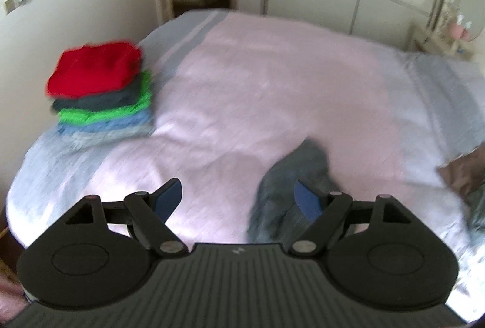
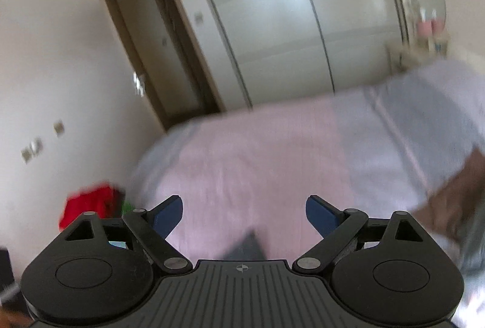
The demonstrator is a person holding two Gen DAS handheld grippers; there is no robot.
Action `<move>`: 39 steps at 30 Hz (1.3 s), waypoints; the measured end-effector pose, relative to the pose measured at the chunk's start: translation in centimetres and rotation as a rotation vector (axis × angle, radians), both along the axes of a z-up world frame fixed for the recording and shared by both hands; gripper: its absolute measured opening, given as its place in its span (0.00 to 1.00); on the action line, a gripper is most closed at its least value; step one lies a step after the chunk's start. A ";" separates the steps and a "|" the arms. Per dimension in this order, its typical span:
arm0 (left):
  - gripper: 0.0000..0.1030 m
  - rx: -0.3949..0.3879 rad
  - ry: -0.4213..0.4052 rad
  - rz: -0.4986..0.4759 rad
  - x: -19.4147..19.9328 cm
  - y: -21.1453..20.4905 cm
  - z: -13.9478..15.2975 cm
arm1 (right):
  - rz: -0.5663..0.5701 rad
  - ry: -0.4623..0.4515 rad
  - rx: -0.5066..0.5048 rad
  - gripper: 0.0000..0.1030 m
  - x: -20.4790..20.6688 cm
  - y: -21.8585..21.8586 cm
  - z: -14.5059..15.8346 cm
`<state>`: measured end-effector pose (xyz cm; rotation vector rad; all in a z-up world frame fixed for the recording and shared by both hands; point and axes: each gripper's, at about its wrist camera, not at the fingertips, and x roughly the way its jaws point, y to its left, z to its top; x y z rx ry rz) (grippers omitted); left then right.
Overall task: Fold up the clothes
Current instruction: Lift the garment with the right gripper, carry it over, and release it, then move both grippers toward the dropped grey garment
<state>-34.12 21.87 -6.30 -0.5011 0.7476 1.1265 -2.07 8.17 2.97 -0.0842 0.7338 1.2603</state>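
Two grippers hang over a bed with a quilted pink cover (image 1: 257,91), and neither holds anything. At the far left, near the bed's edge, a stack of folded clothes (image 1: 100,94) sits with a red garment on top, then dark, green, blue and grey layers beneath; the right wrist view catches only its red top at the lower left. Moving right, the left gripper (image 1: 239,200) has its blue-padded fingers (image 1: 168,200) spread wide with only bedding between them. Just beyond its right finger lies a crumpled dark grey-blue garment (image 1: 291,176), loose on the near middle of the cover and seemingly the next piece to fold. The right gripper (image 2: 244,214) also has its fingers spread with nothing between them, pointing over the bare cover with a dark corner of cloth just below it. At the far right edge a brownish piece of cloth (image 1: 463,173) lies with some greyish fabric beside it, too blurred to identify. To do this step well, I would bring both grippers low to the grey-blue garment, pinch two separate edges or corners rather than the bunched middle, and draw it flat onto the open pink area before any fold, keeping well clear of the finished stack.
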 end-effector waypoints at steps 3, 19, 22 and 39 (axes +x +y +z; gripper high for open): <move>0.77 -0.034 0.034 0.039 -2.3 -2.0 -1.4 | 0.054 -0.001 -0.122 0.89 -1.5 -1.1 -3.7; 0.77 -0.117 0.198 0.008 -1.9 -14.5 -4.9 | 0.269 0.018 -0.397 0.89 -9.7 -11.5 -14.4; 0.77 -0.115 0.202 0.003 -1.9 -16.0 -5.1 | 0.277 0.027 -0.411 0.89 -10.1 -12.6 -14.5; 0.77 -0.086 0.174 -0.005 -2.7 -15.0 -4.6 | 0.273 0.008 -0.421 0.89 -10.4 -10.2 -14.4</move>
